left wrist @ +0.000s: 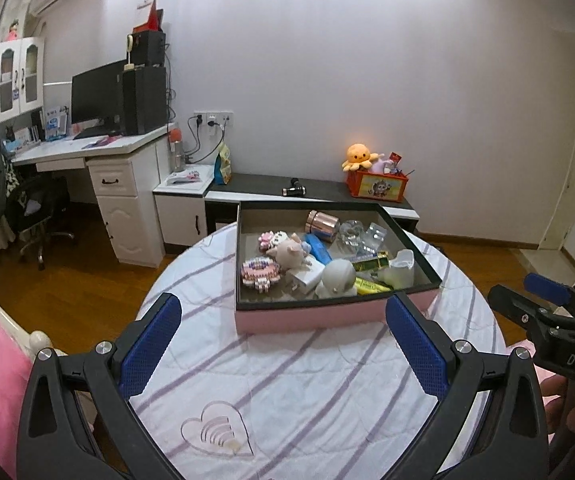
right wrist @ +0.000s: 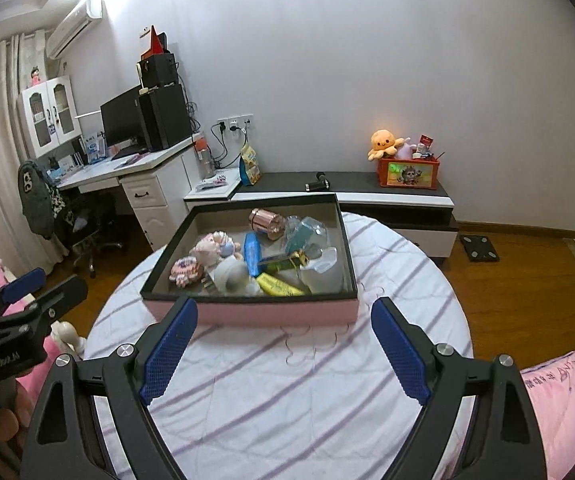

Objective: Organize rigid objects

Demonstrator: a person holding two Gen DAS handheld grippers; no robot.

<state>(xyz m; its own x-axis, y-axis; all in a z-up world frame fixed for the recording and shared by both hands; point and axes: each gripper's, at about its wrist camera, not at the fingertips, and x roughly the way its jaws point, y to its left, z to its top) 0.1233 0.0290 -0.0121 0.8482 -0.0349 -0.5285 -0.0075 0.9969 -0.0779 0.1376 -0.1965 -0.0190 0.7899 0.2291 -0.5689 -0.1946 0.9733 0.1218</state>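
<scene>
At the centre of both wrist views I see a pink box (left wrist: 319, 316) with a black rim, sitting on a bed cover (left wrist: 287, 380) with purple stripes. The box holds a jumble of small things: a copper-coloured canister (left wrist: 321, 225) toward the upper middle of the frame, a pig figure (left wrist: 291, 254) to the left, a pink-and-white bead piece (left wrist: 259, 274) at the lower left, a blue tube (left wrist: 318, 249), a white rounded figure (left wrist: 337, 278), a yellow tube (left wrist: 369, 286) and some clear plastic pieces (left wrist: 361, 234) at the upper right.

My left gripper (left wrist: 283, 340) fills the lower part of its view, jaws spread wide with nothing between them; its right blue pad overlaps the near wall of the box in the frame, but I cannot tell whether it touches. My right gripper (right wrist: 283, 344) also stands wide open and empty, pads just short of the box's near wall. Each gripper shows at the edge of the other's view.

Behind the box, a low dark cabinet (left wrist: 319, 190) carries an orange toy crate (left wrist: 379, 188) with an octopus plush (left wrist: 358, 156); a white desk (left wrist: 87, 148) with a monitor (left wrist: 95, 96) fills the upper left.
</scene>
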